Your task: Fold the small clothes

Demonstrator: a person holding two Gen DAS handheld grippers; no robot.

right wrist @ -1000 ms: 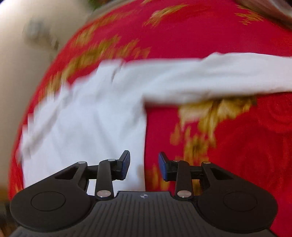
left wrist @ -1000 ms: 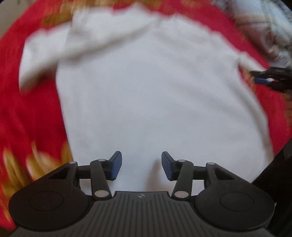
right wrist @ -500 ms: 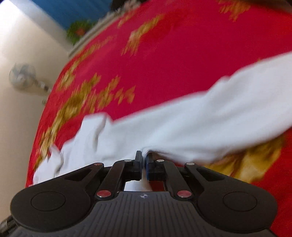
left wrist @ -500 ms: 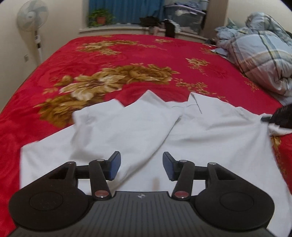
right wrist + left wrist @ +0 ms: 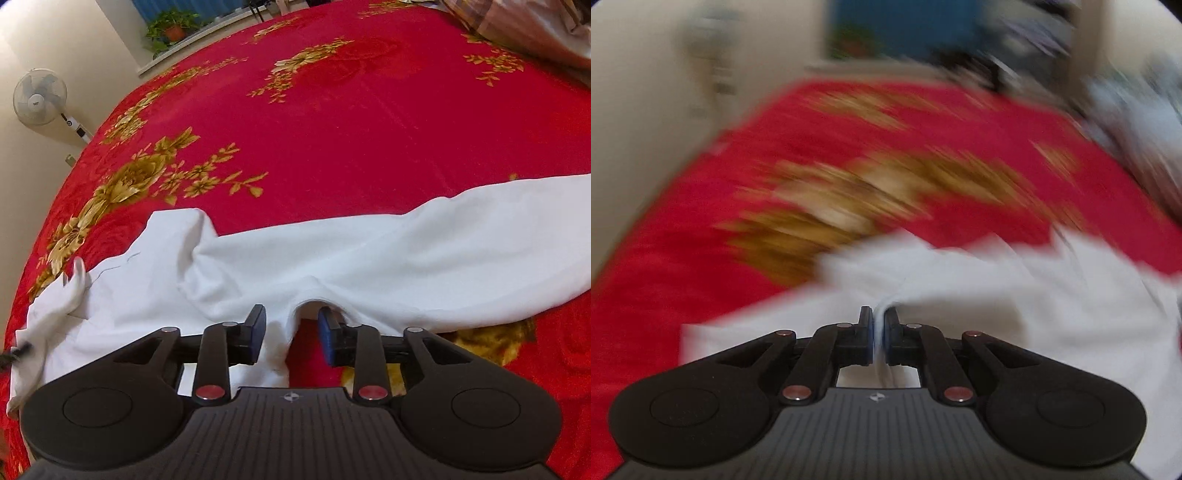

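The white long-sleeved shirt (image 5: pixel 369 266) lies spread on the red floral bedspread (image 5: pixel 369 129), which serves as my landmark: the shirt occupies the near edge of the bedspread, with one sleeve running out to the right across it. My left claw (image 5: pixel 879 325) has just closed and now pinches a raised ridge of the shirt fabric between its pads; I judge this grip is taken so that the layer can be lifted and carried over for a fold. My right claw (image 5: pixel 291 332) has just been opening and stands partly apart, with a hump of shirt edge between its fingers but not pressed by the pads; I judge it has let the cloth go so that the fabric settles flat on the bedspread. The left view is blurred, so finer detail of the pinch cannot be read.
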